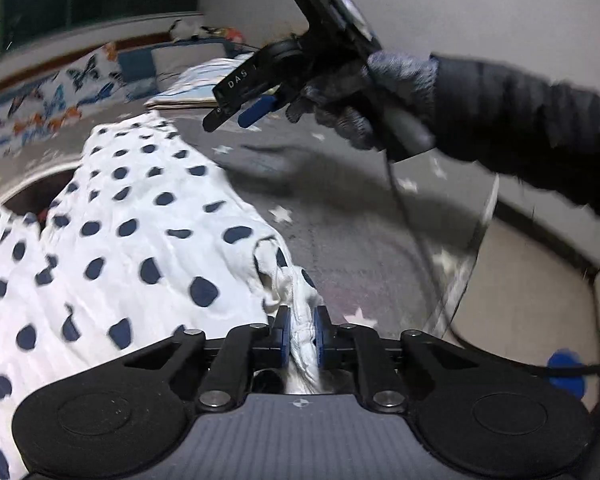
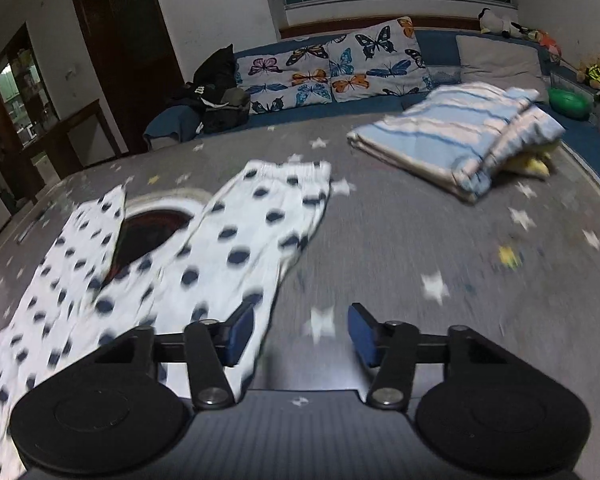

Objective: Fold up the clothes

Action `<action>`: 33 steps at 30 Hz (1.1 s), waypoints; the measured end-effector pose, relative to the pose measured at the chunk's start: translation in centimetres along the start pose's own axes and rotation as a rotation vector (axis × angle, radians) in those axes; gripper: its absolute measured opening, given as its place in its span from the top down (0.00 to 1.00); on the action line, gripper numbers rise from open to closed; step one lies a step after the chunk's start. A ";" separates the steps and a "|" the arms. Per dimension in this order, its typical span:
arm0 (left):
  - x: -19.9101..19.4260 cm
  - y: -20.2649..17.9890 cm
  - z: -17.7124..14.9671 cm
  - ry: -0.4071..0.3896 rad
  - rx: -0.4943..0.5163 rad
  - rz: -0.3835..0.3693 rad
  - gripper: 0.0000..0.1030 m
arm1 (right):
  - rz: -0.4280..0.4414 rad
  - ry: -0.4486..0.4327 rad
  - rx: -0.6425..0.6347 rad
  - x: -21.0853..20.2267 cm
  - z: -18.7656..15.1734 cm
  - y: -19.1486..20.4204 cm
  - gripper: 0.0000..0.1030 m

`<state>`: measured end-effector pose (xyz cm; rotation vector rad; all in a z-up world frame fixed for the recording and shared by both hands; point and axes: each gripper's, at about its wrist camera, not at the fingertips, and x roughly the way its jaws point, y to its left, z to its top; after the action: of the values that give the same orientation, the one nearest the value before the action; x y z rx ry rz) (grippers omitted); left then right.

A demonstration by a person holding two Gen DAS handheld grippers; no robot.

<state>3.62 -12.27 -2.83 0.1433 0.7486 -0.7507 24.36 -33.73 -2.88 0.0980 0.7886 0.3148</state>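
Note:
White trousers with dark blue dots (image 2: 236, 240) lie spread on a grey star-patterned bed cover (image 2: 420, 232), waistband at the far end, legs toward me. In the left wrist view the same trousers (image 1: 132, 240) fill the left side. My left gripper (image 1: 302, 330) is shut on a bunched edge of the trousers. My right gripper (image 2: 300, 332) is open and empty, just above the cover, with its left finger over the trouser edge. It also shows in the left wrist view (image 1: 244, 104), held in a gloved hand above the cover, apart from the cloth.
A folded blue-striped blanket (image 2: 460, 140) lies at the far right of the bed. Butterfly pillows (image 2: 332, 64) and a dark bag (image 2: 220, 100) line the far edge. A dark round patch (image 2: 148, 232) shows between the trouser legs. The bed's edge (image 1: 480, 240) drops at right.

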 end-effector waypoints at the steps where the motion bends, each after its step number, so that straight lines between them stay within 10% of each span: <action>1: -0.5 0.6 0.1 -0.014 -0.031 -0.011 0.88 | 0.001 -0.002 0.001 0.8 0.9 0.0 0.50; 16: -4.2 6.8 1.1 -0.111 -0.293 -0.045 0.89 | -0.092 0.020 0.003 13.9 8.8 0.2 0.50; 22: -5.2 7.6 0.6 -0.134 -0.323 -0.049 0.89 | -0.103 0.019 0.012 14.6 9.6 0.4 0.93; 33: -10.1 8.6 -2.4 -0.229 -0.405 -0.028 0.91 | -0.069 -0.046 0.011 10.7 14.5 6.2 0.98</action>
<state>3.02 0.65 0.89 -0.3154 0.6695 -0.6164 40.23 -24.05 1.32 0.0877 0.7463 0.2419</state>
